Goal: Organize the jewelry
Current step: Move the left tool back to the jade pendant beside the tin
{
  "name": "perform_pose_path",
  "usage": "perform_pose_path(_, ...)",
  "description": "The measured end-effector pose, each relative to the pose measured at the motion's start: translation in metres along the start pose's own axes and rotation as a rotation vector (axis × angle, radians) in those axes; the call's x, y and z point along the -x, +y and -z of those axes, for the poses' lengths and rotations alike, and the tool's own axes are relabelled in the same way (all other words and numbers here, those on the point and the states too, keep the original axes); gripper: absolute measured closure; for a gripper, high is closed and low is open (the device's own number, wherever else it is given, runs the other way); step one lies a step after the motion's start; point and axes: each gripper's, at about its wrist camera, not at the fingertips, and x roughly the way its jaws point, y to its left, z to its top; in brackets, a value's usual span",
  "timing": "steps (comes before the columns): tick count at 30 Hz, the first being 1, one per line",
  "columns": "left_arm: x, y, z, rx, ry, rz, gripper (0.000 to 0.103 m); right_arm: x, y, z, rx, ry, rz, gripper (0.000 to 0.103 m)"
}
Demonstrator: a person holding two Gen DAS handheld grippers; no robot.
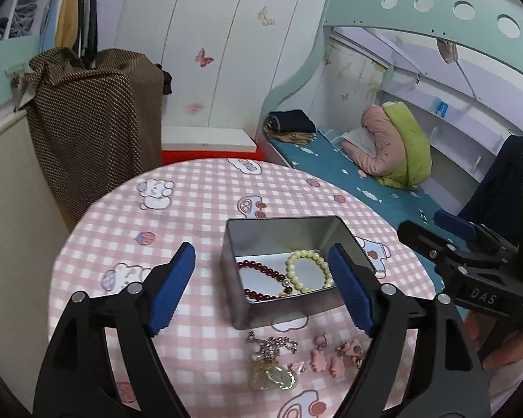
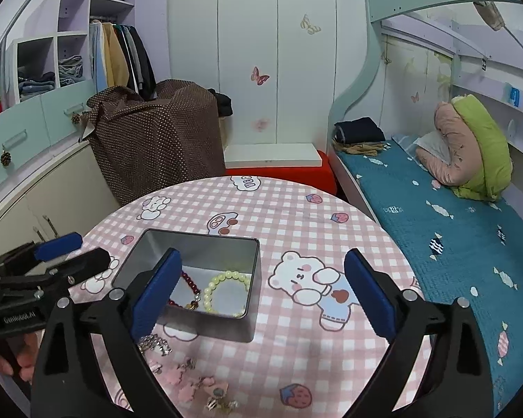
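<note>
Blue-padded fingers of the left hand-held gripper (image 1: 261, 289) stand wide apart and empty above the bench (image 1: 198, 209), straddling the metal tin (image 1: 289, 310). Inside the tin lie a red bead bracelet (image 1: 265, 271) and a cream pearl bracelet (image 1: 310, 270). Only the left view shows the pendant necklace (image 1: 272, 372) clearly, in front of the tin beside pink earrings (image 1: 331, 355). The right hand-held gripper (image 2: 261, 292) is equally wide and empty; its finger partly hides the necklace.

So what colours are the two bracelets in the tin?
One dark red bracelet, one cream bracelet, clearest in the left wrist view.
</note>
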Motion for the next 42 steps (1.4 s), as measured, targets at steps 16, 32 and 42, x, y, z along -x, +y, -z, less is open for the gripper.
perform_pose_path(16,0.031,-0.006,0.014,-0.032,-0.004,-0.026,0.012,0.033,0.009,0.018,-0.001,-0.003,0.017,0.007)
perform_pose_path(32,0.012,-0.001,0.059,-0.033,0.156,-0.011,0.012,0.012,0.008,0.065,0.006,0.157,0.041,0.007)
perform_pose_path(42,-0.024,-0.003,0.091,-0.091,0.287,-0.029,0.012,-0.003,0.006,0.091,-0.003,0.243,0.034,0.007)
